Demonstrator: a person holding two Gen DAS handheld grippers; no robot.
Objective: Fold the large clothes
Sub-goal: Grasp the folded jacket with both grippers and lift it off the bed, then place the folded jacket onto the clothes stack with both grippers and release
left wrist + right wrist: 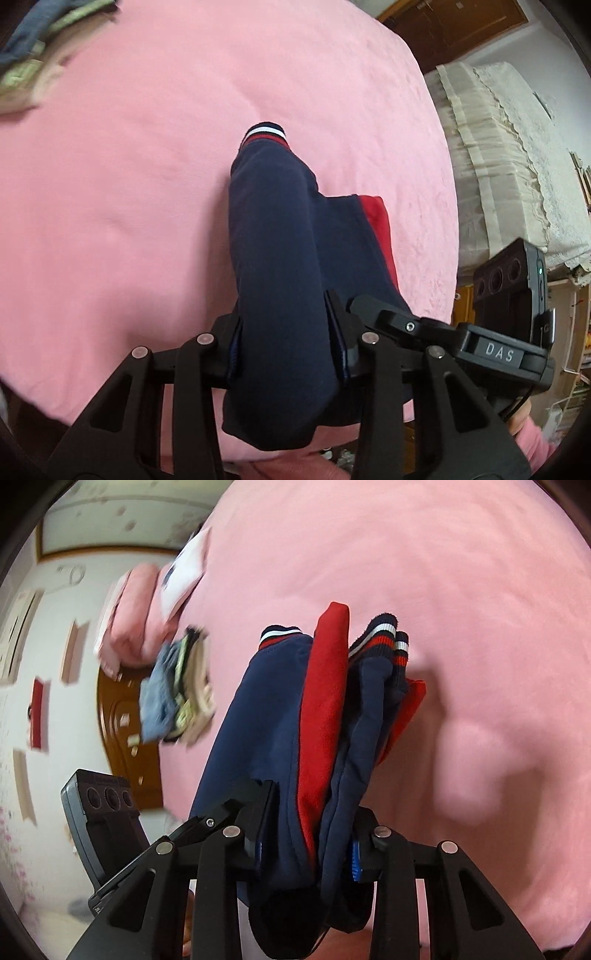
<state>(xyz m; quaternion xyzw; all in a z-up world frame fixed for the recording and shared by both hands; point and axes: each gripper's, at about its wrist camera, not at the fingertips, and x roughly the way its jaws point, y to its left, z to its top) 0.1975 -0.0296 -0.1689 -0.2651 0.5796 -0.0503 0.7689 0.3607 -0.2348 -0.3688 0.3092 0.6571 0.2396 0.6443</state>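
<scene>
A navy garment (273, 236) with red panels and red-white-navy striped cuffs (265, 133) hangs folded over the pink bed (129, 166). My left gripper (290, 343) is shut on a thick navy fold of it. In the right wrist view my right gripper (306, 838) is shut on the same garment (321, 716), several navy and red layers bunched between its jaws, cuffs (384, 637) pointing away. The right gripper's body (495, 350) shows beside my left one, and the left gripper's camera block (103, 812) shows at the lower left of the right wrist view.
A stack of folded clothes (26, 59) lies at the bed's far left corner; it also shows in the right wrist view (177, 690) near a pink pillow (129, 620). A cream lace-covered piece of furniture (517, 147) stands right of the bed. A brown wooden door (129, 731) is behind.
</scene>
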